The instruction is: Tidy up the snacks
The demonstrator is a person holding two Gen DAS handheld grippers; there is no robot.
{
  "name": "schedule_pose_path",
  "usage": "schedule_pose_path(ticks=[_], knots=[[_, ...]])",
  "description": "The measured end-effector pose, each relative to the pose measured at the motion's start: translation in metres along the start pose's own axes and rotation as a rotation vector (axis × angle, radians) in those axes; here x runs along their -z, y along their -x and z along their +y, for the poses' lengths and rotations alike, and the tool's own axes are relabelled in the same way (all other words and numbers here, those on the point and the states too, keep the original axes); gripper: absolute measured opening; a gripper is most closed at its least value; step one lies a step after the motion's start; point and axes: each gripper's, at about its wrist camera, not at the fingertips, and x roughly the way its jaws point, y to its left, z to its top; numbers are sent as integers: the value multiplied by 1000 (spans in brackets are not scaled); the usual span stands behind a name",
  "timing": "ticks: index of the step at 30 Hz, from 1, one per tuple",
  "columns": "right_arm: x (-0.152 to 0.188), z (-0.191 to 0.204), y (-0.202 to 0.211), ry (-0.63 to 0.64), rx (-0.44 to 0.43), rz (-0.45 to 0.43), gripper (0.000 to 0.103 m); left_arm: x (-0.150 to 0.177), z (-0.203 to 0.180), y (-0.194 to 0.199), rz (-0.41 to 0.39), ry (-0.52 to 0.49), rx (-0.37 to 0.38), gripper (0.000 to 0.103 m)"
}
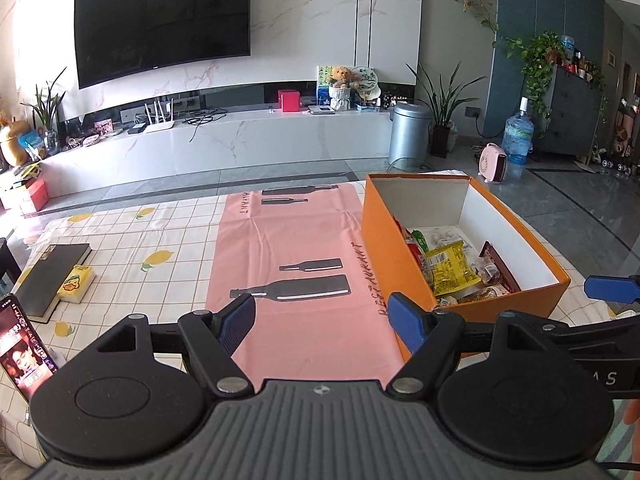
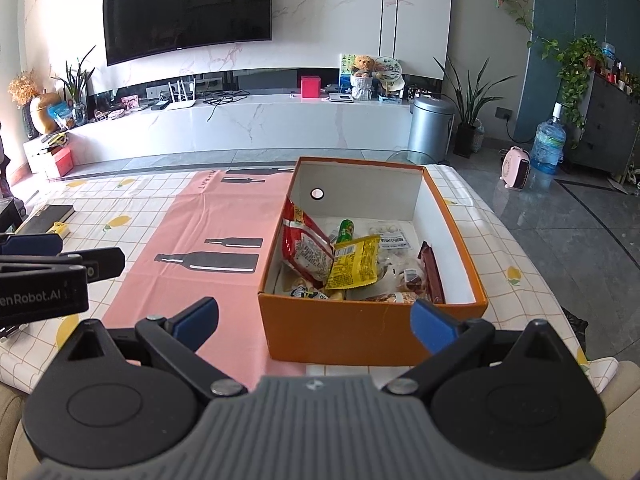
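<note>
A living room with a dark wall television and a long marble console lies behind the bench [image 2: 516,248], which wears a checked lemon-print cloth with a pink bottle-print mat [image 2: 192,248] down its middle. Toward the right edge of the bench stands an orange box [image 2: 360,328], open at the top, and the snacks sit inside it in a loose heap toward its near end: a red packet [image 2: 304,248] leaning on the left wall, a yellow packet [image 2: 354,266] tilted against it, a green one [image 2: 345,230] behind, a dark brown bar [image 2: 432,276] along the right wall. The mat carries no snack. At the bench's left edge lie a dark book [image 1: 52,276] and a small yellow pack [image 1: 76,284] just beside it.

The left tool [image 1: 322,320] hangs over the mat's near end, fingers apart and empty; the right tool [image 2: 314,320] faces the box's near wall, also spread wide and holding nothing.

This would fit snacks gathered in and finished, or a heap waiting to be laid out on the mat — I cannot tell which. If a packet is to be handled, I would judge the crinkly film best pinched at a sealed edge, coming from above to clear the box wall, with the yellow one on top the easiest to reach.
</note>
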Motion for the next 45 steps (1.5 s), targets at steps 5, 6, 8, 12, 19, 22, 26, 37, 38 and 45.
schedule_pose_path(ticks=[5,6,8,12,19,22,26,37,38,45], knots=[[1,0,1,-1,4,-2,99,0,1,1,5,-1,1,88],[1,1,1,-2,3,-2,99,-1,0,1,5,-1,2,88],[1,1,1,-2,3,-2,99,-1,0,2,5,-5,1,88],[1,1,0,-2,2,-1,99,-1,-1,2,7,-7,2,88],[2,0,1,-7,3,0,99,-2,-2,2,9,-13,-2,88],[3,0,1,-10,4,1,99,-1,-3,2,10,-16,0,88],[3,-1,1,-11,5,0,99,-1,-3,2,11,-14,0,88],[4,-1,3,-13,9,-3,99,-1,-5,4,6,-20,1,88],[4,-1,3,-13,9,-4,99,-1,-5,5,5,-21,0,88],[3,-1,4,-14,10,-5,99,-3,-5,7,4,-21,-1,88]])
